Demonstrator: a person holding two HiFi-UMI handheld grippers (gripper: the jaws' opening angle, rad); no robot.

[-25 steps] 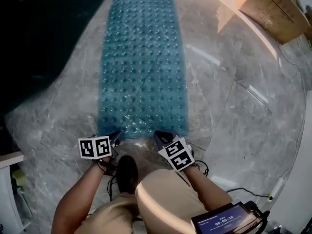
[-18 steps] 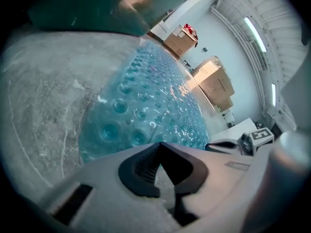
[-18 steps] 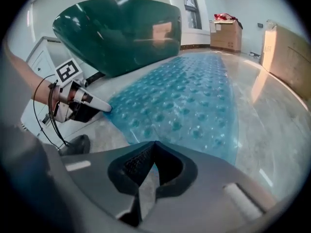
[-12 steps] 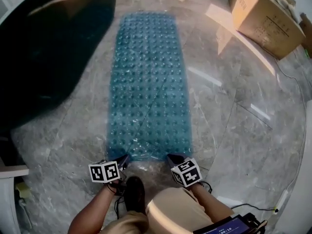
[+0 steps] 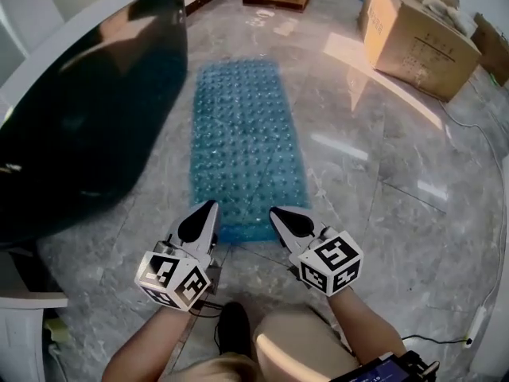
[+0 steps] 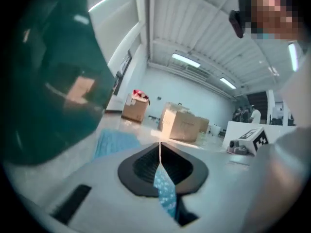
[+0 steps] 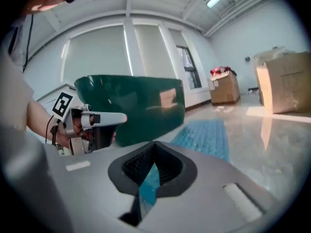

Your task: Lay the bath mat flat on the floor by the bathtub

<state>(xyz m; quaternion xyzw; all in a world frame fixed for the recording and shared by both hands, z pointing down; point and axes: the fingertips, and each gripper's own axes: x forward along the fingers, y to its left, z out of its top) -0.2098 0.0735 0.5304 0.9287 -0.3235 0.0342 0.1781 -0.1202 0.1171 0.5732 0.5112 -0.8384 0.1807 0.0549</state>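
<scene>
Bath mat (image 5: 242, 142) spread flat on grey veined floor (image 5: 374, 205), close beside bathtub (image 5: 87, 118).
At 10 o'clock the bathtub is glossy, dark green and rounded. At 7 o'clock the left gripper (image 5: 208, 208) has its jaws pressed tip to tip, holding nothing. At 12 o'clock the bath mat is a long blue translucent rectangle, covered with round bumps. At 5 o'clock the right gripper (image 5: 278, 213) is closed the same way, also empty. At 1 o'clock the cardboard box (image 5: 413, 34) stands open, and I cannot tell what is in it.
</scene>
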